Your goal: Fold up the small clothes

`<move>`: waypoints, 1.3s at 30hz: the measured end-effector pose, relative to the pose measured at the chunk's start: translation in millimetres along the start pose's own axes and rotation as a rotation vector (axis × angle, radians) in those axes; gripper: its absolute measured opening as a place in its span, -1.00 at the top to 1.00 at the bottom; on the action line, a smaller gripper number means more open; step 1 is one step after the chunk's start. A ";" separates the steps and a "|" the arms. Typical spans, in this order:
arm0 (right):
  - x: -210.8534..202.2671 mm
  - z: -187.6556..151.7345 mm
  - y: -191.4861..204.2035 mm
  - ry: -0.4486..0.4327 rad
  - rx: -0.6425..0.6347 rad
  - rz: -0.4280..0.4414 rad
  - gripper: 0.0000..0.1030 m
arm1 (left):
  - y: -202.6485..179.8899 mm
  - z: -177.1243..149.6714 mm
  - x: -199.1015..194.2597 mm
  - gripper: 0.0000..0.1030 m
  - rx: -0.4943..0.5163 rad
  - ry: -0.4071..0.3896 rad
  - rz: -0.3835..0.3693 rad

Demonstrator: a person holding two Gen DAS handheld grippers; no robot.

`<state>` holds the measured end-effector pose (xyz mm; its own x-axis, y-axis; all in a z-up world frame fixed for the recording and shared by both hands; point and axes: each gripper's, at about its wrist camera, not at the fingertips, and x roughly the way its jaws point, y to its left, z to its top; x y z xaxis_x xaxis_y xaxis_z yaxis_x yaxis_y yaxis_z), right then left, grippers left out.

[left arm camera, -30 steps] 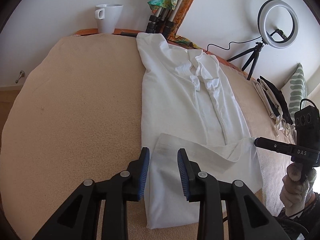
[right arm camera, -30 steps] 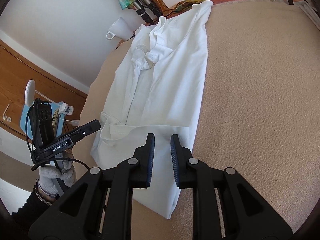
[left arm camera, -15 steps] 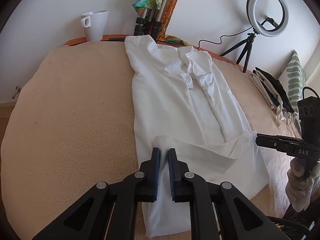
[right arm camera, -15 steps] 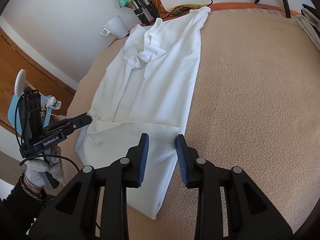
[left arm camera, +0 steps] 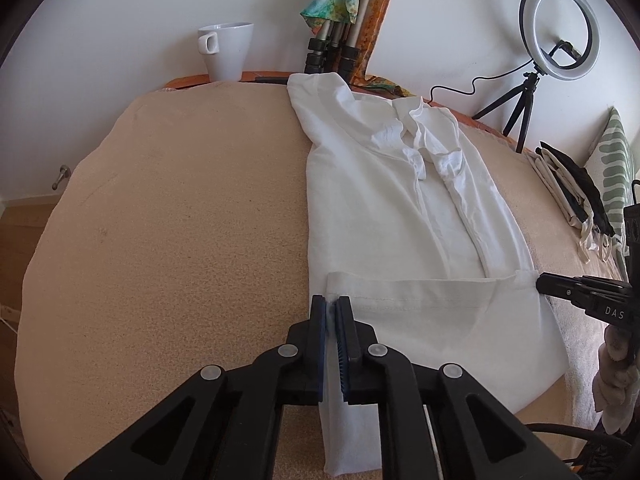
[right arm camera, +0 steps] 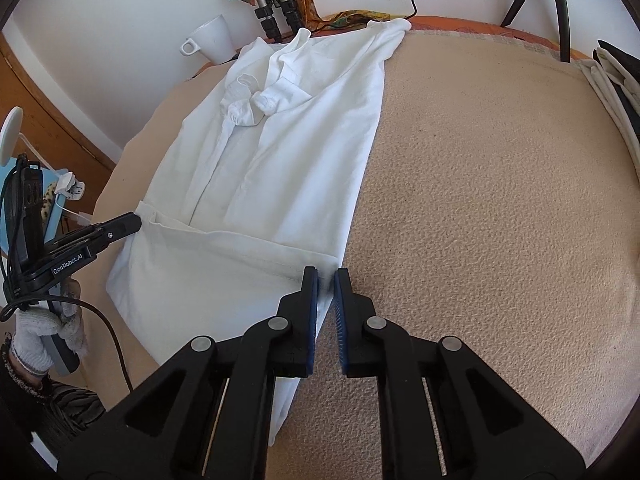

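A white collared shirt (left arm camera: 384, 208) lies lengthwise on a beige blanket, sides folded in, its bottom hem folded up over the body. It also shows in the right wrist view (right arm camera: 280, 152). My left gripper (left arm camera: 331, 308) is shut on the left corner of the folded-up hem (left arm camera: 420, 300). My right gripper (right arm camera: 326, 280) is shut on the hem's right corner (right arm camera: 240, 256). Each gripper shows from the side in the other's view, the right gripper (left arm camera: 540, 282) and the left gripper (right arm camera: 134, 222), at opposite ends of the hem.
A white mug (left arm camera: 226, 50) and tripod legs (left arm camera: 328, 52) stand at the far edge. A ring light (left arm camera: 558, 26) stands at the back right. Folded bags (left arm camera: 572, 188) and a green-patterned cushion (left arm camera: 614, 168) lie at the right. Bare blanket (left arm camera: 180, 220) lies left of the shirt.
My left gripper, open a second ago, closed on the hem's left corner. My right gripper opened half a second ago and is shut on the right corner now. The hem edge is straighter.
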<state>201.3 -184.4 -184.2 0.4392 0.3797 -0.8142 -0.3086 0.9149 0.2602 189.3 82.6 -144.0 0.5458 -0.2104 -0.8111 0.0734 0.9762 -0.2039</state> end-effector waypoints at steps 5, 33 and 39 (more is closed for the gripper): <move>-18.6 0.9 3.9 -0.082 -0.010 -0.009 0.81 | -5.1 2.7 -22.9 0.69 0.004 -0.059 -0.047; -22.3 23.3 -23.9 -0.064 0.100 0.128 0.33 | -35.3 50.1 -9.6 0.35 0.063 -0.072 -0.062; -16.7 46.3 -35.5 -0.069 0.139 0.158 0.33 | -33.1 92.7 -6.7 0.29 0.029 -0.087 -0.138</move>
<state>244.0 -216.9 -155.8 0.4528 0.5235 -0.7218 -0.2606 0.8518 0.4544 260.6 56.5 -80.9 0.5992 -0.3386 -0.7255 0.1760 0.9397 -0.2932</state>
